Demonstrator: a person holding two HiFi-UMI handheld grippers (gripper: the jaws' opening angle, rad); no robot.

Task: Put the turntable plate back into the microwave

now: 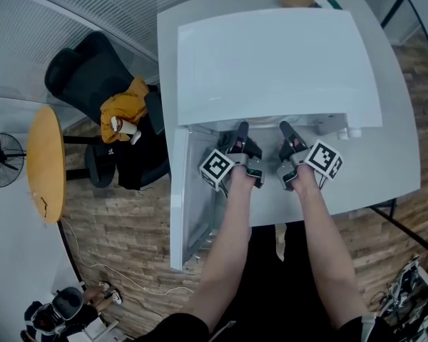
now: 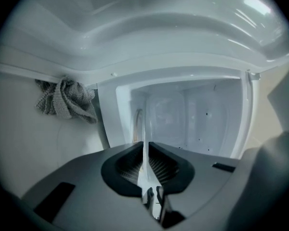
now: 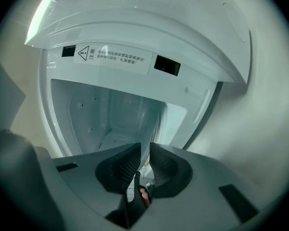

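Observation:
The white microwave stands on a grey table with its door swung open to the left. Both grippers reach side by side into its mouth. In the left gripper view the thin clear edge of the glass turntable plate runs between the pads, and my left gripper is shut on it in front of the cavity. In the right gripper view the plate's rim lies in a wider gap, and my right gripper is open around it. Most of the plate is hidden.
A grey cloth hangs left of the microwave. Left of the table are a black chair with a yellow garment, a round wooden table and a fan. A warning label sits above the cavity.

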